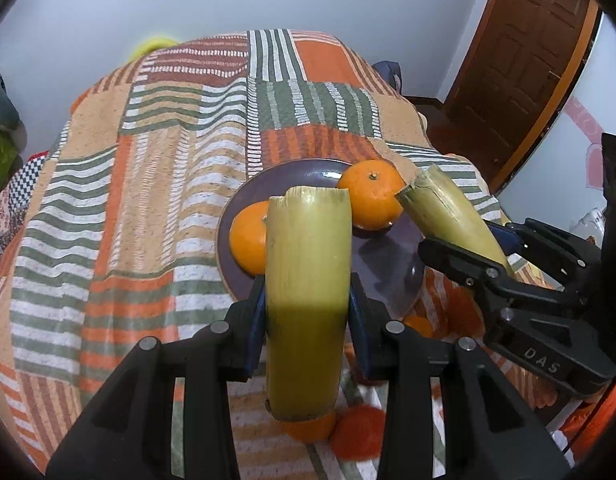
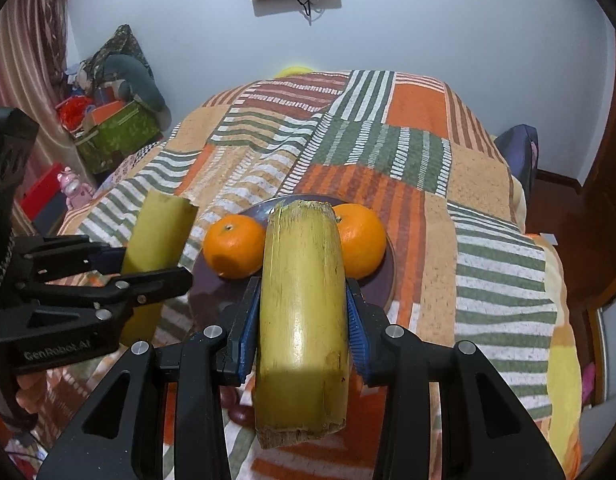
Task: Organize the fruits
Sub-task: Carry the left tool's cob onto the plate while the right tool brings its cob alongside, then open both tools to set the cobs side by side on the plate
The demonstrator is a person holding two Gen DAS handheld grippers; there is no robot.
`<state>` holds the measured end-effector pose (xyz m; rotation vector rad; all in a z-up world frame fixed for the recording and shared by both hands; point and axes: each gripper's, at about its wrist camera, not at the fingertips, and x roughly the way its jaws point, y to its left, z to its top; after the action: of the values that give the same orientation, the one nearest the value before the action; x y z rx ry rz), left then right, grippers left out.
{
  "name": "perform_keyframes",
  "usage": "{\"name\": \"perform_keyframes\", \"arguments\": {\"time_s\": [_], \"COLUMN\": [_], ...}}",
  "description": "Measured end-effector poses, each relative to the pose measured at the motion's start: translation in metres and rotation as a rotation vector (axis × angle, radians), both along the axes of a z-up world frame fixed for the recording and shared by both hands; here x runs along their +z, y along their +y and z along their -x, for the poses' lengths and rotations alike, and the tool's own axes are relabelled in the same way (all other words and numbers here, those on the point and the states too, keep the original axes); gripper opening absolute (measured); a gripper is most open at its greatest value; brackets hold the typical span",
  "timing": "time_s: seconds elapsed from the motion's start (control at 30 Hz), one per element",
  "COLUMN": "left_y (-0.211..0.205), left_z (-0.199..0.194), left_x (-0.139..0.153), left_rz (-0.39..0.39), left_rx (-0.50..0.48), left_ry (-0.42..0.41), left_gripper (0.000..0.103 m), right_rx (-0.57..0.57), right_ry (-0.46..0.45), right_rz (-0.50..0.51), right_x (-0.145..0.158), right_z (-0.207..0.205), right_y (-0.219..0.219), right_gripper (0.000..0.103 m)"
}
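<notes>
Each gripper grips a thick yellow-green stalk piece. In the left wrist view my left gripper point(image 1: 308, 304) is shut on one stalk piece point(image 1: 308, 248), which it carries upright over the near rim of a dark purple plate point(image 1: 244, 196). Two oranges point(image 1: 250, 240) point(image 1: 371, 194) lie on that plate. To the right, my right gripper point(image 1: 459, 240) is shut on the second stalk piece point(image 1: 439, 200). The right wrist view shows that gripper point(image 2: 304, 320) with its stalk piece point(image 2: 300, 280) over the plate point(image 2: 383, 284), the oranges point(image 2: 234, 246) point(image 2: 361, 240) behind it, and the left gripper point(image 2: 144, 264) beside it.
The plate sits on a bed under an orange, green and white patchwork blanket point(image 1: 148, 160). More small orange fruits point(image 1: 357, 432) and dark red ones point(image 2: 238, 408) lie on the blanket below the grippers. A wooden door point(image 1: 519, 60) is at the right, and boxes and clutter point(image 2: 116, 128) at the left.
</notes>
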<state>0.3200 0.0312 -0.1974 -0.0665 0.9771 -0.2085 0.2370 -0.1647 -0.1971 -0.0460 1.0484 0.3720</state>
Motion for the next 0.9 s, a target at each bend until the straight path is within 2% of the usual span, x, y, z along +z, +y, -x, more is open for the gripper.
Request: {"name": "perform_keyframes", "arguments": {"time_s": [0.4,0.5,0.8,0.9], "left_y": [-0.007,-0.002,0.0,-0.002], "left_z": [-0.038,-0.045,-0.052,-0.05], "left_x": [-0.014,-0.017,-0.02,-0.018], "left_rz": [0.009,0.032,0.041,0.028], "left_rx": [0.007,0.004,0.011,0.012], "left_ry": [0.014,0.033,0.051,0.04], "left_gripper": [0.036,0.036,0.036,0.037], "right_rx": [0.045,0.044,0.034,0.043], "right_ry": [0.046,0.06,0.123,0.107], "right_rz": [0.01,0.002,-0.015,-0.005], "right_x": [-0.013,-0.016,-0.026,-0.023], "right_z": [-0.028,-0.035,-0.044,-0.041], "right_y": [0.006,0.007,0.005,0.005], "right_gripper": [0.036,0.036,0.036,0.037]}}
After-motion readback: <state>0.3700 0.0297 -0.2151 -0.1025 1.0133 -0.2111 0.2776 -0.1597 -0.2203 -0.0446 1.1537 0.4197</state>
